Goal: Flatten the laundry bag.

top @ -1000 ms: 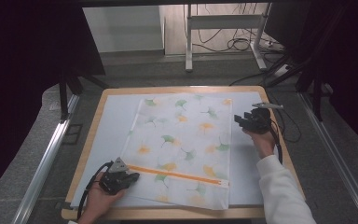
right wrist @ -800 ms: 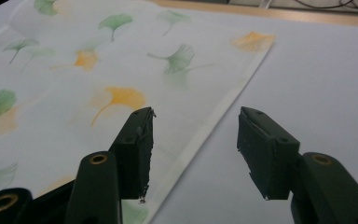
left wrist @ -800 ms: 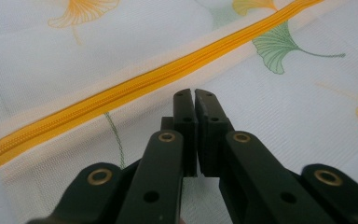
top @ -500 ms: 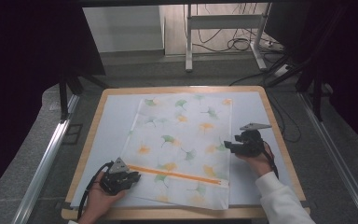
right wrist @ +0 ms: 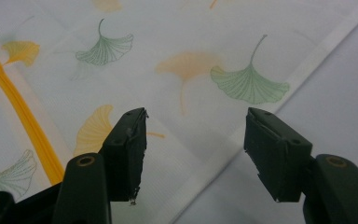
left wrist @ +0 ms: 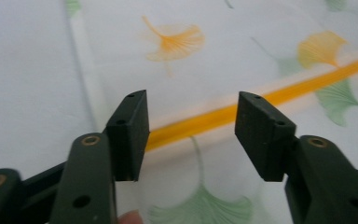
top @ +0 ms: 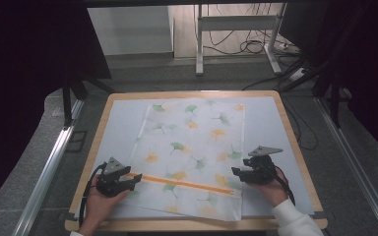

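Observation:
A white cloth (top: 192,142) printed with green and orange ginkgo leaves lies flat on the table, with an orange zipper stripe (top: 182,183) running across its near part. My left gripper (top: 137,178) sits at the stripe's left end. Its jaws have just been opening and now stand open, the stripe (left wrist: 191,128) passing under the gap, nothing pinched. My right gripper (top: 236,172) hovers at the cloth's right edge near the stripe's other end. Its jaws have been widening too and are open over the white hem (right wrist: 214,161). The stripe (right wrist: 23,116) runs at the left of the right gripper view.
The cloth rests on a pale blue mat (top: 118,128) covering a wooden-rimmed table (top: 295,142). Metal rails (top: 49,162) run along both sides of the table. A desk frame and cables (top: 246,46) stand on the floor beyond the far edge.
My right hand has come from the table's right edge, farther back, toward the near side and left, onto the cloth's right hem. The left hand has stayed put at the stripe's left end.

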Motion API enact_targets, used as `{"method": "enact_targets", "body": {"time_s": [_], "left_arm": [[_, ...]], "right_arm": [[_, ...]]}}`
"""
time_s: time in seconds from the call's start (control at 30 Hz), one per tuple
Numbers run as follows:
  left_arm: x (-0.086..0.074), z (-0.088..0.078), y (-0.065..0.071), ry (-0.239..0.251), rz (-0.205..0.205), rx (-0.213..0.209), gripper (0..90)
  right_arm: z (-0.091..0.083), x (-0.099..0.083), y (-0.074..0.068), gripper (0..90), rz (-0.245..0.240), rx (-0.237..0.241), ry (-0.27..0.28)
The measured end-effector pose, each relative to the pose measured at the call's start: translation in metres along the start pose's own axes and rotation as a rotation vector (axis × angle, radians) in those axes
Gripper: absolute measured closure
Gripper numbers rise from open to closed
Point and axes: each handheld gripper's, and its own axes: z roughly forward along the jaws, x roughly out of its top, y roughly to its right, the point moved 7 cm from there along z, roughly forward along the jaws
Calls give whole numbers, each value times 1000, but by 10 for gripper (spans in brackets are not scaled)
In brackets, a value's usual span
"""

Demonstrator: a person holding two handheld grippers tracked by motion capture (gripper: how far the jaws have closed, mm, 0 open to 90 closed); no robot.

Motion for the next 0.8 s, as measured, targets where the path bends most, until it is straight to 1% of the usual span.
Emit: {"method": "enact_targets", "body": {"time_s": [0.03,0.07,0.17,0.23,0.27,0.3,0.33,0.37,0.4,0.47,0.5,0.53,0.57,0.63,0.73,0.8], "left_arm": [[0,0,0,0,0,0,392],[2,6,-5,-23,-6,11,358],[6,17,-15,-49,4,54,306],[10,24,-20,-56,-3,66,283],[12,28,-23,-68,2,77,275],[14,32,-25,-73,-8,80,271],[16,35,-27,-75,-18,72,269],[16,35,-27,-75,-18,72,270],[19,42,-30,-84,-29,71,270],[21,44,-30,-86,-29,66,278],[23,47,-29,-98,-8,81,278],[24,48,-29,-100,-5,84,279],[24,49,-29,-96,-14,80,281],[24,50,-31,-97,-21,80,277],[23,49,-35,-101,-39,83,266],[23,49,-36,-105,-56,74,249]], "right_arm": [[0,0,0,394,0,0,0],[1,-3,0,394,-3,-6,-5],[4,-4,2,394,-4,-8,-11],[6,-4,3,395,-8,-12,-19],[7,-4,3,394,-9,-14,-21],[8,-4,4,394,-10,-17,-23],[9,-4,4,395,-11,-17,-23],[9,-4,4,395,-14,-19,-22],[9,-4,4,394,-15,-20,-21],[8,-3,4,395,-16,-21,-13],[7,-3,4,395,-14,-21,-12],[6,-3,5,395,-14,-22,-7],[6,-2,5,395,-12,-22,-4],[6,-2,6,395,-14,-27,-1],[6,-3,8,395,-15,-29,-3],[6,-3,8,395,-15,-28,-5]]}}
